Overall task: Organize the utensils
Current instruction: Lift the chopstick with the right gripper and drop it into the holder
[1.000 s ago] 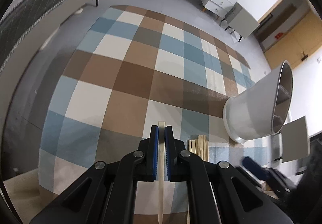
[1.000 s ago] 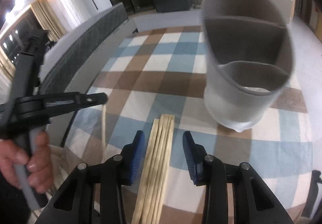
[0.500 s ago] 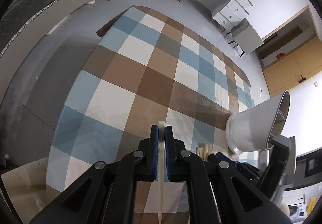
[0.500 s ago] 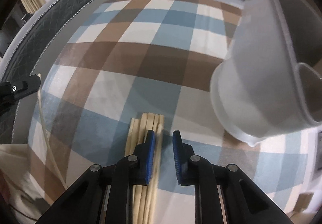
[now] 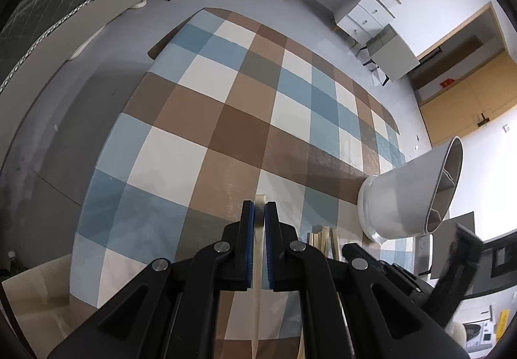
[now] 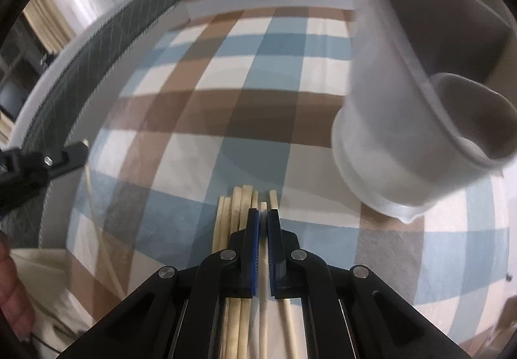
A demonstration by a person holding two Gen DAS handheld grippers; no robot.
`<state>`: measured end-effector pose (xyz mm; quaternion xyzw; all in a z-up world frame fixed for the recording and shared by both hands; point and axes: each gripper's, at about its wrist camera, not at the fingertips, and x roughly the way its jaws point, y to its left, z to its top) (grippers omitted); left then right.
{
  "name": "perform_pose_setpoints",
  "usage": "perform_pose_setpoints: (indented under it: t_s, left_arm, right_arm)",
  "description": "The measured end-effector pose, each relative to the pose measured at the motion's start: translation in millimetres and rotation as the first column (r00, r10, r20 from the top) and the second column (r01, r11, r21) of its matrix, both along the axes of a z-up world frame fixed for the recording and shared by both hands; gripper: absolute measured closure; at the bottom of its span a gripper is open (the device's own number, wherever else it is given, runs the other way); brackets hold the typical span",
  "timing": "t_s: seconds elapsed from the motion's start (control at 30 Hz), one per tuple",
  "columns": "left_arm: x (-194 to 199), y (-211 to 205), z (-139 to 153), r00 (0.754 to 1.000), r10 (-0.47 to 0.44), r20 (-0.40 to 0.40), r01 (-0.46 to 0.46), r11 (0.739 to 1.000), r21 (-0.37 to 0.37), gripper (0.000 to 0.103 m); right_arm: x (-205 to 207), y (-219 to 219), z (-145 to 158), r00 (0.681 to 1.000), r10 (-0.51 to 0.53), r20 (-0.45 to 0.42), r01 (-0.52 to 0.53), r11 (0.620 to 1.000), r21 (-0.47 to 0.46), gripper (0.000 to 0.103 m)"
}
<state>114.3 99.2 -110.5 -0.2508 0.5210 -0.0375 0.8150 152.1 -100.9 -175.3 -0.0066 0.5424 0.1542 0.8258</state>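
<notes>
My right gripper jaws just closed on one chopstick from the chopstick pile on the checkered cloth. White divided holder sits right beside it.

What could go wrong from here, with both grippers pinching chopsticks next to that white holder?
1. The right gripper, whose jaws have just been closing, pinches one chopstick among the chopstick bundle; lifting may drag or scatter its neighbours.
2. The left gripper pinches a single chopstick near its end, so the long free part could swing or slip.
3. The utensil holder stands close by; a swinging stick might hit its wall.
</notes>
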Motion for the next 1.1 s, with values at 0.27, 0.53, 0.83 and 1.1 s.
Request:
perform_pose_setpoints:
  t_s: [0.27, 0.53, 0.83, 1.1]
  left_arm:
    - [-9, -22, 15, 0.997, -0.061, 0.045, 0.058, 0.997, 0.06, 0.101]
    - [-31, -55, 43, 0.972, -0.198, 0.128, 0.178, 0.973, 0.15, 0.101]
    - [-40, -78, 74, 0.96, -0.236, 0.15, 0.211, 0.963, 0.168, 0.101]
    - [-38, -104, 122, 0.93, -0.299, 0.213, 0.258, 0.945, 0.203, 0.102]
  right_arm:
    - [-28, -35, 45, 0.984, -0.093, 0.154, 0.065, 0.983, 0.173, 0.099]
    - [-64, -55, 95, 0.923, -0.116, 0.367, 0.036, 0.975, 0.218, 0.099]
    - [-87, -71, 120, 0.892, -0.108, 0.438, -0.005, 0.969, 0.248, 0.099]
    - [-87, -90, 150, 0.861, -0.154, 0.484, -0.012, 0.946, 0.324, 0.099]
